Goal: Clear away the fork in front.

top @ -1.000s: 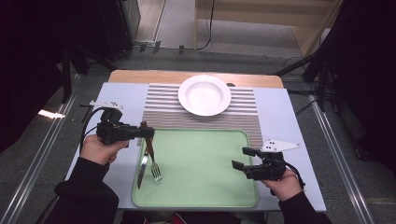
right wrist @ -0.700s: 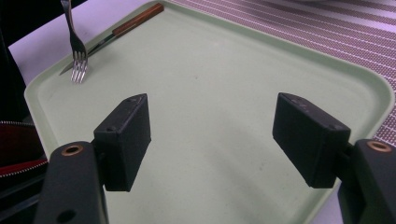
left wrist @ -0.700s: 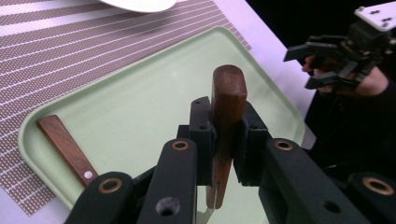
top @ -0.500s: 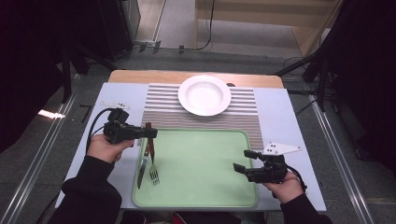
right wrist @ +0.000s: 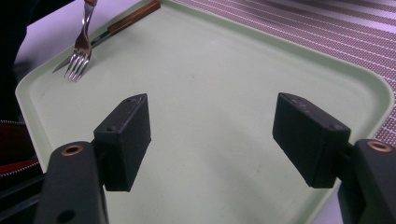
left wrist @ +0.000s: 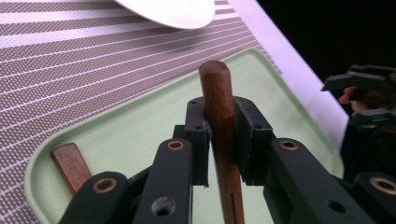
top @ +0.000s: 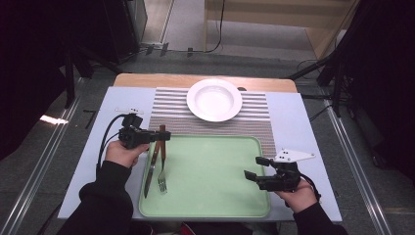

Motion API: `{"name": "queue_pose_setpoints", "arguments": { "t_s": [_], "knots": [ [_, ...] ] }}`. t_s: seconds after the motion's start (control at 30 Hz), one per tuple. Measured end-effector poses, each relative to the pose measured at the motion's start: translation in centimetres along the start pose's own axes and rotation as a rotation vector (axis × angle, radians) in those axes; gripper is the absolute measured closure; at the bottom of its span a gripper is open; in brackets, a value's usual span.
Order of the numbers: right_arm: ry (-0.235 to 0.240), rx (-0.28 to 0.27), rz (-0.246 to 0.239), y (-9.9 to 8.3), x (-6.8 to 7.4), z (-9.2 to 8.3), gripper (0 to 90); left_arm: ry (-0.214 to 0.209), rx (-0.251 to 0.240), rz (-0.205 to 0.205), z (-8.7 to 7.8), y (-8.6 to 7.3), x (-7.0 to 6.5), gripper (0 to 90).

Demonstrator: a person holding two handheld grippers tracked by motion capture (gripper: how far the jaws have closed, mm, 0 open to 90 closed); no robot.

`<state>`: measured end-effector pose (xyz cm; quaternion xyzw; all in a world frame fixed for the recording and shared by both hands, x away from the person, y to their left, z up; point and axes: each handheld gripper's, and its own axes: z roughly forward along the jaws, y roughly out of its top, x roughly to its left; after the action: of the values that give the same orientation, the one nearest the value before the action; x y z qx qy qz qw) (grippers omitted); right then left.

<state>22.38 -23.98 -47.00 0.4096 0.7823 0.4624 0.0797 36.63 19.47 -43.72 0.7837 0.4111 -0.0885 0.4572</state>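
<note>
Now your right gripper waits with its fingers spread wide and empty over the near right part of the green tray, probably to stay out of the way. Further on the left, your left gripper has its fingers around the brown wooden handle of the fork, and they have just been opening a little. Its shiny tines rest on the tray beside the knife, so you seem to be laying it down there, and beyond lies the white plate on the striped mat of the worktop.

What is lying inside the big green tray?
Inside the pale green plastic tray are a wooden-handled fork, its handle between the left gripper pads, and a wooden-handled knife beside it. The gripper covers part of the fork's handle.
</note>
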Motion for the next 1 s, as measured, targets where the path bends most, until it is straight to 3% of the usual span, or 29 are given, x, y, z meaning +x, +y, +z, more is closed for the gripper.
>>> {"name": "queue_pose_setpoints", "arguments": {
  "t_s": [0.2,0.47,0.77,1.0],
  "knots": [
    [-0.002,0.000,0.001,0.0,0.0,0.1,26.8,0.023,0.026,0.008,1.5,-0.3,0.2,74.4],
    [-0.007,0.000,0.002,0.0,-0.1,0.1,26.8,0.019,0.040,-0.029,2.7,-1.0,1.1,73.1],
    [-0.013,-0.002,0.012,0.0,-0.1,0.1,26.8,0.068,0.064,0.015,3.6,-1.7,1.4,69.1],
    [-0.016,-0.002,0.017,0.0,-0.1,0.1,26.8,0.114,0.094,0.072,4.3,-2.0,1.4,65.7]
  ]
}}
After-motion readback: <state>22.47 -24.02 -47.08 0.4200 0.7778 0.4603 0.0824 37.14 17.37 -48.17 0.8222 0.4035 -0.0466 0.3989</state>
